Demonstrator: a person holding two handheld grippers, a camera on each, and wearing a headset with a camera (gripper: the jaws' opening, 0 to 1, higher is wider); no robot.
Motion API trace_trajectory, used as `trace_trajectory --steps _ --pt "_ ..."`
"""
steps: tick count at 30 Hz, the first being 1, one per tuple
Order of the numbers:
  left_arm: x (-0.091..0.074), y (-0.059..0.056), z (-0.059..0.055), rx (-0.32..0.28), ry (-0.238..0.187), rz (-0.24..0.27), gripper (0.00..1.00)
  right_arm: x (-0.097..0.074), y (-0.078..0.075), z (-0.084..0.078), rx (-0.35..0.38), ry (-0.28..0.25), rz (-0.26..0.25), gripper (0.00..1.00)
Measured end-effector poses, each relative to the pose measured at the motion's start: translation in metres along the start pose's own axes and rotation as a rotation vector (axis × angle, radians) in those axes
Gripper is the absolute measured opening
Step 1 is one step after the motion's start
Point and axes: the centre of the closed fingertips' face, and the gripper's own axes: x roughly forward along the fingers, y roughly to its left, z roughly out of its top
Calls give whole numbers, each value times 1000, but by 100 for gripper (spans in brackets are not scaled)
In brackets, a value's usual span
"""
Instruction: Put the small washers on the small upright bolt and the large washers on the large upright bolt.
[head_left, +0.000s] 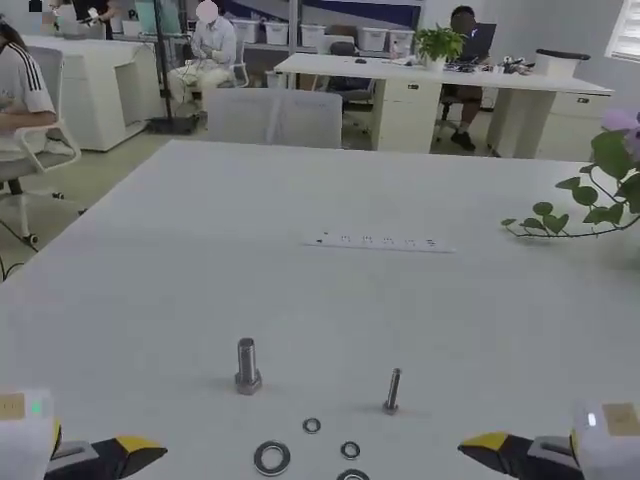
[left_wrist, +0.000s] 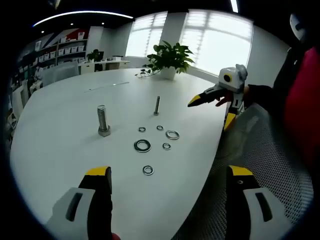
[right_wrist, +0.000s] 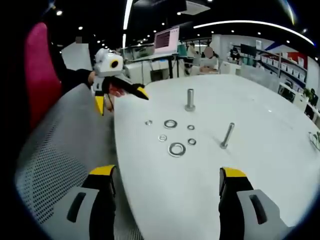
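On the white table (head_left: 200, 260) the large bolt (head_left: 246, 365) stands upright at the left and the small bolt (head_left: 392, 390) at the right. Several washers lie in front of them: a large washer (head_left: 271, 457) and small washers (head_left: 311, 426) among them. My left gripper (head_left: 140, 452) sits open at the near left edge, with nothing between its jaws. My right gripper (head_left: 480, 445) is open at the near right, also holding nothing. From the left gripper view, both bolts (left_wrist: 103, 121) (left_wrist: 157, 106) and the washers (left_wrist: 142, 145) lie ahead. From the right gripper view, they (right_wrist: 190, 100) (right_wrist: 227, 136) (right_wrist: 177, 149) do too.
A white power strip (head_left: 380, 242) lies mid-table beyond the bolts. A trailing green plant (head_left: 590, 200) reaches in from the right edge. Desks, chairs and seated people fill the room behind. A grey mesh chair seat (right_wrist: 65, 150) is beside the table's near edge.
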Motion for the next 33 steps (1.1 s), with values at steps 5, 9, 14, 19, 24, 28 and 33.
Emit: trace_trajectory --steps 5,9,14,19,24,28,33 --pt "0 0 0 1 -1 0 95 0 0 0 -3 5 4 85" --pt "0 0 1 2 -2 1 95 0 0 0 -10 12 10 84" --pt "0 -1 0 3 -1 3 95 0 0 1 -29 28 19 84" --pt "0 -2 1 4 -3 7 95 2 0 3 -51 46 33 83" --pt "0 -2 2 5 -5 12 95 5 -1 6 -80 65 49 82" --pt "0 -3 3 5 -6 14 95 7 -2 9 -96 72 61 81" --pt "-1 -2 4 3 -10 22 95 10 -3 11 -112 86 78 81"
